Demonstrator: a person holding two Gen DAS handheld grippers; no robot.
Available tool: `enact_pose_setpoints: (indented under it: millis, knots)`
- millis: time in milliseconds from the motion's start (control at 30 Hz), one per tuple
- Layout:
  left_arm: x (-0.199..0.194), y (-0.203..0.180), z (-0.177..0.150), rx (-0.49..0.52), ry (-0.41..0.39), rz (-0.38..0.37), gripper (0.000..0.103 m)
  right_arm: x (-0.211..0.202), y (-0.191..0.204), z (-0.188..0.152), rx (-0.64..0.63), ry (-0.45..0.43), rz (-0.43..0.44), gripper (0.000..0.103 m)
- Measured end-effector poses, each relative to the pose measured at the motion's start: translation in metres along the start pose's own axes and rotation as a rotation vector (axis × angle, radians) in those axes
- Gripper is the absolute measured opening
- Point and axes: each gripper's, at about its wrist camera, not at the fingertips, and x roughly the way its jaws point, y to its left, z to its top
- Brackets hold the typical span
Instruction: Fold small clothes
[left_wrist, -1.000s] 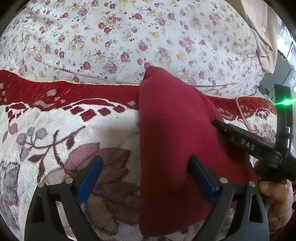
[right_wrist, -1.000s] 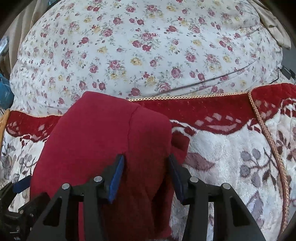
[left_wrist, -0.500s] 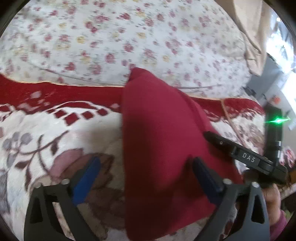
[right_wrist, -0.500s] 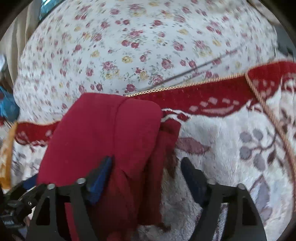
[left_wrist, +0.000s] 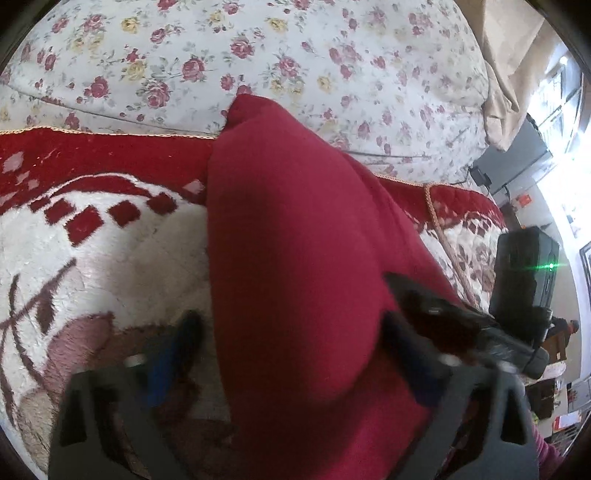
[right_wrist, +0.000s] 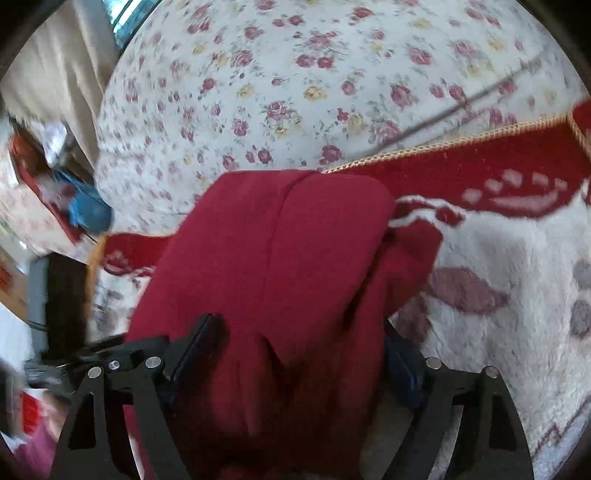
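The dark red garment (right_wrist: 280, 258), already folded into a narrow bundle at frame centre on the plush blanket (left_wrist: 110, 266), is being straddled by both wide claws, left claw (left_wrist: 291, 354) and right claw (right_wrist: 299, 354), their jaws having just been closing, with the final fold judged still outstanding.

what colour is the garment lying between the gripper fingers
The garment is plain dark red, with no print. It shows best in the right wrist view.

Black hand-held gripper (right_wrist: 295, 354) with blue pads (left_wrist: 166, 365), silver screws (right_wrist: 153, 362), pink sleeve (right_wrist: 35, 452).
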Motion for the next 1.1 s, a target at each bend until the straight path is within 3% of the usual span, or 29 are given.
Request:
enact_pose_setpoints:
  millis: [100,167,300,433,500,600,633,733,900,967,1100]
  knots:
    - [-0.006,-0.008,-0.003,0.024,-0.011,0.025,0.066,-0.007,0.011,0.002,-0.012,-0.019,-0.009,0.057]
    - [-0.017,-0.012,-0.006,0.028,-0.018,0.027,0.06,-0.019,0.018,0.002,-0.015,-0.027,0.007,0.05]
    - [-0.065,-0.022,-0.025,0.038,-0.043,0.005,0.057,-0.047,0.042,-0.004,-0.05,-0.019,0.089,0.047]
    - [-0.108,-0.025,-0.057,0.041,-0.073,0.087,0.057,-0.057,0.079,-0.028,-0.141,-0.009,0.142,0.049]
    - [-0.109,-0.011,-0.077,-0.01,-0.048,0.141,0.059,-0.044,0.089,-0.043,-0.172,0.027,0.107,0.064]
    - [-0.094,0.009,-0.097,-0.08,-0.01,0.21,0.071,-0.031,0.089,-0.059,-0.157,0.106,0.035,0.071]
    - [-0.095,0.012,-0.102,-0.087,-0.027,0.215,0.079,-0.037,0.087,-0.061,-0.145,0.094,0.034,0.071]
    - [-0.109,0.003,-0.102,-0.041,-0.088,0.273,0.085,-0.069,0.091,-0.058,-0.161,0.027,-0.013,0.071]
    - [-0.12,-0.001,-0.098,-0.017,-0.194,0.363,0.091,-0.093,0.141,-0.051,-0.337,-0.041,0.018,0.054]
    - [-0.118,0.002,-0.095,-0.016,-0.202,0.376,0.095,-0.077,0.158,-0.055,-0.4,-0.008,0.012,0.045]
    - [-0.116,0.008,-0.092,0.003,-0.213,0.374,0.1,-0.034,0.154,-0.071,-0.456,0.083,-0.112,0.039]
